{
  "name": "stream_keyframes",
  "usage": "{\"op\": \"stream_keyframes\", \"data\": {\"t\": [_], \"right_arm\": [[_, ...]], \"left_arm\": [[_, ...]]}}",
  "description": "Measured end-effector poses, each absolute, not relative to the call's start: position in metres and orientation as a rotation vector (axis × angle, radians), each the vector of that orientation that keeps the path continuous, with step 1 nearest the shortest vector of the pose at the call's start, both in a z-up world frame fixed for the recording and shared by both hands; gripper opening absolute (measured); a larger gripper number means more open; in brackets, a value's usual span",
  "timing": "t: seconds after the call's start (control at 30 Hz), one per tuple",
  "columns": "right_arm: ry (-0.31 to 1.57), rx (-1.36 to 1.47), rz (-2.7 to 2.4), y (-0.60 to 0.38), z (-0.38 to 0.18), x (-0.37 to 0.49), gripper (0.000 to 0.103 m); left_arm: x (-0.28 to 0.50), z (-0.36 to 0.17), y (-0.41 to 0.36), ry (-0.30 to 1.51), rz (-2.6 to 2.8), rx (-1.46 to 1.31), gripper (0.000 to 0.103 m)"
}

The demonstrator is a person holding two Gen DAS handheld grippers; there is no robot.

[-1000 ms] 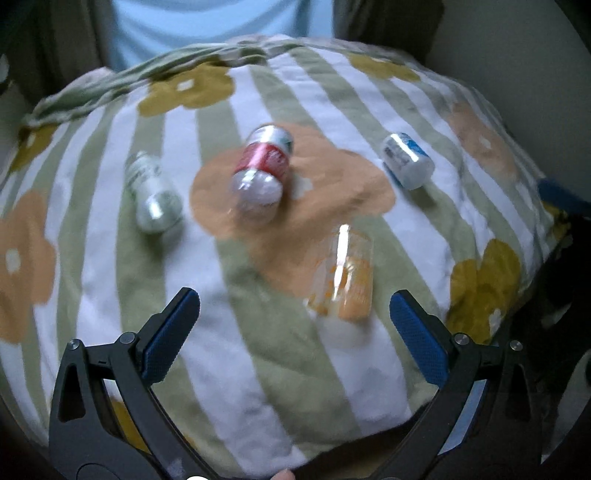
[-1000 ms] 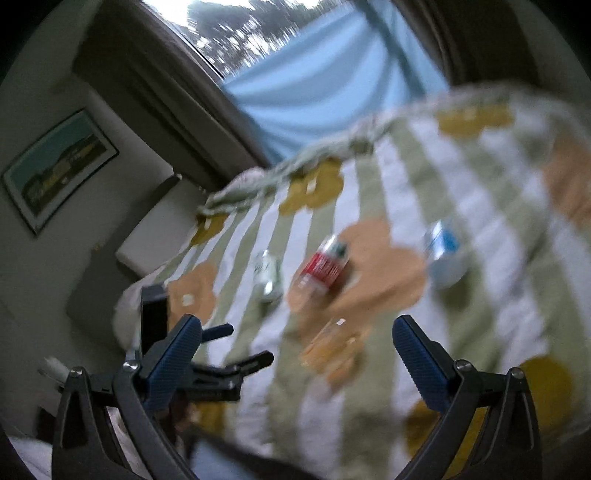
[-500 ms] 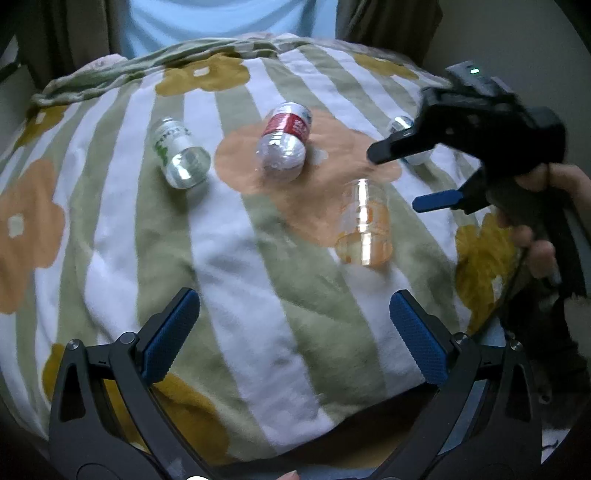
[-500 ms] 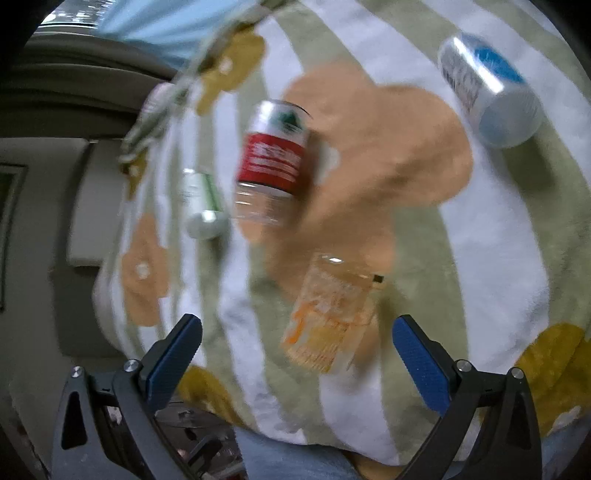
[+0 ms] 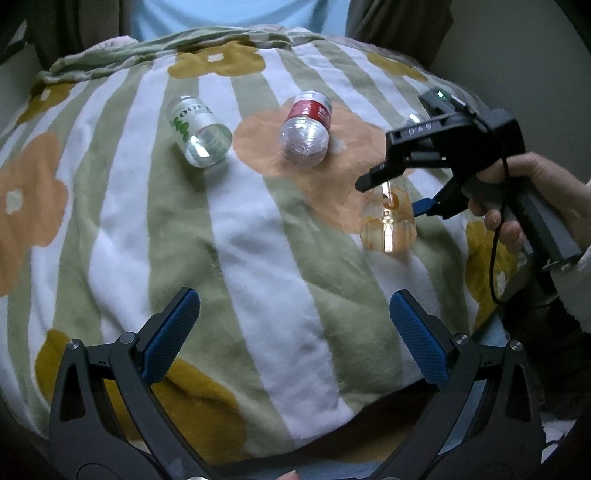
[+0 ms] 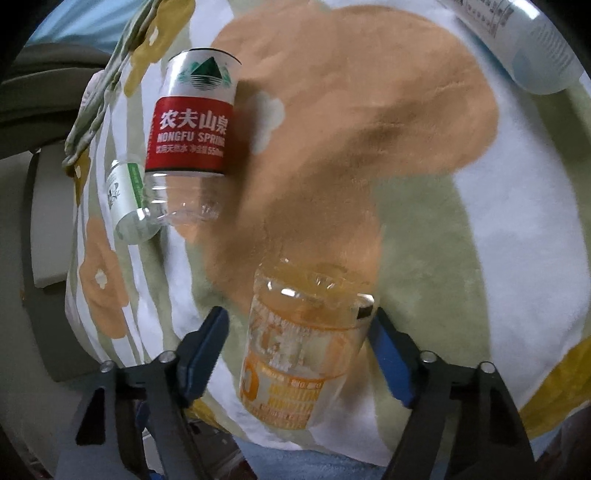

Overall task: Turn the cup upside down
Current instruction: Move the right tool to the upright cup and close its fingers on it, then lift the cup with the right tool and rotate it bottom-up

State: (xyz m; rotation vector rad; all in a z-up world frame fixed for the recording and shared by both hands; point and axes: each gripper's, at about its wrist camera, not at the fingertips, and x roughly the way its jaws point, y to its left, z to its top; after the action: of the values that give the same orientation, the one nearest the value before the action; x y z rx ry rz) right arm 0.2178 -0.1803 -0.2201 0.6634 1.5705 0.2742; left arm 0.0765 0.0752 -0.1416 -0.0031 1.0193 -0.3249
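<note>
A clear plastic cup with orange print (image 6: 299, 354) lies on a striped flower blanket (image 6: 424, 221). My right gripper (image 6: 299, 354) is open with its blue pads on either side of the cup, close but apart from it. In the left wrist view the cup (image 5: 388, 225) lies right of centre with the right gripper (image 5: 399, 192) straddling it from the right. My left gripper (image 5: 295, 339) is open and empty, near the blanket's front edge, well back from the cup.
Three cut bottle pieces lie on the blanket: a red-labelled one (image 5: 306, 133), a green-labelled one (image 5: 199, 133) to its left, and a blue-white one (image 6: 532, 44) at the far right. A person sits behind the blanket (image 5: 236, 14).
My right gripper has swung down and closed in on the cup until its fingers straddle it. My left gripper has pulled back slightly and stays open.
</note>
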Motion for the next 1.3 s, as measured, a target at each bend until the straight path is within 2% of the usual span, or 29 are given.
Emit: {"op": "stream_keyframes", "data": {"t": [0.07,0.27,0.37,0.47,0.53,0.63,0.73,0.93,1.3], "right_arm": [[1.564,0.672,0.273,-0.183,-0.222,0.217,0.060],[1.524,0.671,0.290,-0.186,-0.218,0.216,0.059],[1.449,0.593,0.345,-0.179,-0.198,0.212,0.059],[1.251,0.372,0.447,-0.164,-0.155,0.198,0.059],[1.045,0.141,0.462,-0.149,-0.128,0.177,0.059],[0.898,0.035,0.476,-0.138,-0.125,0.157,0.059],[0.832,-0.034,0.468,-0.131,-0.144,0.151,0.059],[0.822,-0.049,0.484,-0.131,-0.179,0.161,0.059],[0.847,-0.162,0.551,-0.133,-0.175,0.143,0.059]], "left_arm": [[0.077,-0.142,0.077,1.020,-0.331,-0.015,0.102],[0.077,-0.146,0.077,1.030,-0.334,-0.026,0.102],[0.076,-0.147,0.077,1.023,-0.334,-0.025,0.102],[0.073,-0.144,0.084,0.973,-0.319,-0.061,0.102],[0.073,-0.142,0.091,0.951,-0.329,-0.126,0.102],[0.071,-0.138,0.101,0.925,-0.329,-0.195,0.102],[0.066,-0.130,0.107,0.885,-0.287,-0.205,0.102],[0.052,-0.115,0.104,0.815,-0.226,-0.083,0.102],[0.052,-0.108,0.098,0.805,-0.262,-0.071,0.102]]}}
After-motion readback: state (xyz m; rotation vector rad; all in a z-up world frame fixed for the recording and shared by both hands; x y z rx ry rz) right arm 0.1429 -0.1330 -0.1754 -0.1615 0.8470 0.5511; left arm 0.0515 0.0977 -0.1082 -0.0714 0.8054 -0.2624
